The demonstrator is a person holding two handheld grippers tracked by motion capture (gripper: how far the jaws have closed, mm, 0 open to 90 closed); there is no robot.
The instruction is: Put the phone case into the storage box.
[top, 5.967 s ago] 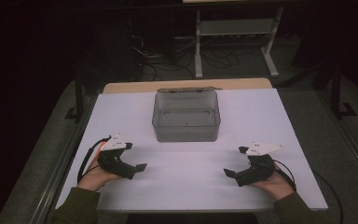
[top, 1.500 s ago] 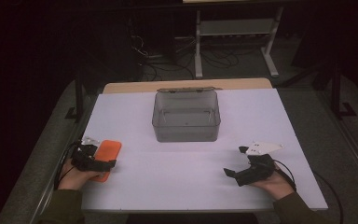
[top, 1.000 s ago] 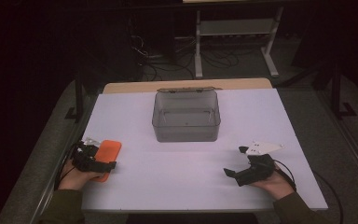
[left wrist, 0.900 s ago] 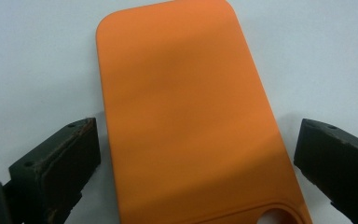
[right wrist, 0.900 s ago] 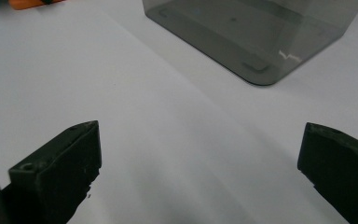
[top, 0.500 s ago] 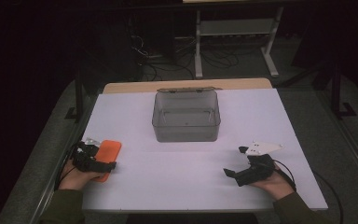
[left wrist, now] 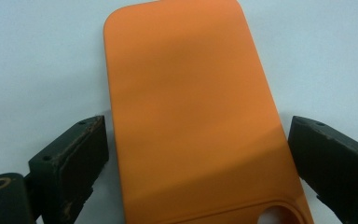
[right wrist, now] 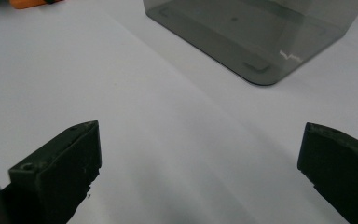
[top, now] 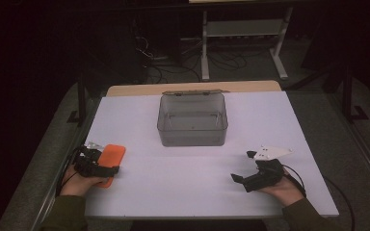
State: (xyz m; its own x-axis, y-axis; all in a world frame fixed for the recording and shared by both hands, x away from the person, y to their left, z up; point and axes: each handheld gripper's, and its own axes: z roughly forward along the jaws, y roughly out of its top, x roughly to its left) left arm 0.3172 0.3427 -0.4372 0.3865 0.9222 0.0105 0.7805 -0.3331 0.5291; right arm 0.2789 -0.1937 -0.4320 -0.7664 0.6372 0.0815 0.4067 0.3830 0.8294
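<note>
- White and matte, the counter (top: 192, 192) carries the work, with a dark room and a metal frame stand (top: 243, 38) on the floor beyond its far edge.
- At the near left corner, the left gripper (top: 92, 163) sits over the flat orange soft-finish phone case (top: 109, 163), which lies on the counter close to the left edge.
- Six seconds ago that corner held no case and the left hand rested further in; since then the hand has drawn toward the edge and the case has lain there through the last second and a half.
- Its jaws have just been closing a little. In the left gripper view the case (left wrist: 196, 112) lies between them, with a sliver of counter visible at each side, so the pads do not yet press: released, not clenched.
- That reads to me as the start of a grasp on the case.
- Its surface is smooth and plain, its corners rounded, and a curved cut-out shows at the near end.
- At the near right, the right gripper (top: 250, 179) rests in its place, jaws spread wide over bare counter.
- Farther back, mid-counter, stands the smoky translucent rectangular plastic box (top: 192, 120), empty and well apart from the case, a likely destination.
</note>
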